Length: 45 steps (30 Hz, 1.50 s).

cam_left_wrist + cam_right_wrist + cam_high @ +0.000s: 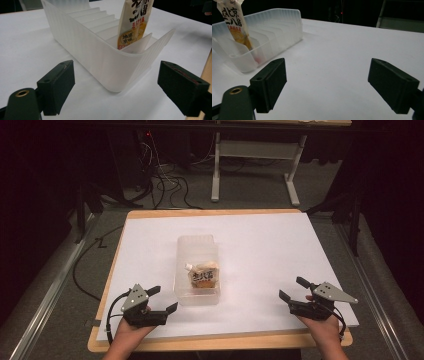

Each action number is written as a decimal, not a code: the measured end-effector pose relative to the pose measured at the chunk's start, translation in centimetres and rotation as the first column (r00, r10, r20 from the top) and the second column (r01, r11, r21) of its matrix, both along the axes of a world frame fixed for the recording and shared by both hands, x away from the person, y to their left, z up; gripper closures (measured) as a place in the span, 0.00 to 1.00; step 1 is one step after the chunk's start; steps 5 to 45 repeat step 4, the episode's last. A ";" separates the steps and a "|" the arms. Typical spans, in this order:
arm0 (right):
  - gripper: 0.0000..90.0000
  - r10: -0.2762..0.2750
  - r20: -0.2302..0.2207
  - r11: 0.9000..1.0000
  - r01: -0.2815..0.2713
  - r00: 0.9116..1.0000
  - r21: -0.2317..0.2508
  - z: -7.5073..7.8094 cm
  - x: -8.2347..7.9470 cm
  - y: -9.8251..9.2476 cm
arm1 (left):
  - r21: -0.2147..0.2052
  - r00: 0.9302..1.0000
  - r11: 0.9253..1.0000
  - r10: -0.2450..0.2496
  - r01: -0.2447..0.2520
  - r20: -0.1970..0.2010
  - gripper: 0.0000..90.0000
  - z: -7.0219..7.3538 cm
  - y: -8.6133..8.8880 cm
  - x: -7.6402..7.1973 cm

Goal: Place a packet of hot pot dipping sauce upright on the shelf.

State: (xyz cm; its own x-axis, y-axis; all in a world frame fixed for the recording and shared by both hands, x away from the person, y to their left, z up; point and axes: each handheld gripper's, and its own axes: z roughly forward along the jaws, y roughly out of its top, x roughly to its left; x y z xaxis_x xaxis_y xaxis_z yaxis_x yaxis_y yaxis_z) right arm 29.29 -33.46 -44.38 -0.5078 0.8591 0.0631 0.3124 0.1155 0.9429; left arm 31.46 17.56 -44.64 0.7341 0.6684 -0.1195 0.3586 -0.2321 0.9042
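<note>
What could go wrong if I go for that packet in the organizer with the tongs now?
The packet leans tilted in a near-end slot of the translucent organizer, so a pinch may crush it or tip it over. The organizer looks light and sits loose on the white table; a bump from the open left tongs could slide it. The right tongs are open and far off.

I'm looking along my left gripper, its black jaws standing wide apart and gripping nothing. Between them, a little farther off, a translucent slotted bin is sitting on the white table. A printed yellow packet is standing upright in the bin's nearest slot.
</note>
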 end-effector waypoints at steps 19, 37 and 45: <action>0.17 -0.001 0.001 1.000 0.001 1.000 0.001 0.0 0.0 0.0 | -0.005 1.000 1.000 0.000 0.000 0.001 0.17 0.0 0.0 0.0; 0.17 -0.001 0.001 1.000 0.001 1.000 0.001 0.0 0.0 0.0 | -0.005 1.000 1.000 0.000 0.000 0.001 0.17 0.0 0.0 0.0; 0.17 -0.001 0.001 1.000 0.001 1.000 0.001 0.0 0.0 0.0 | -0.005 1.000 1.000 0.000 0.000 0.001 0.17 0.0 0.0 0.0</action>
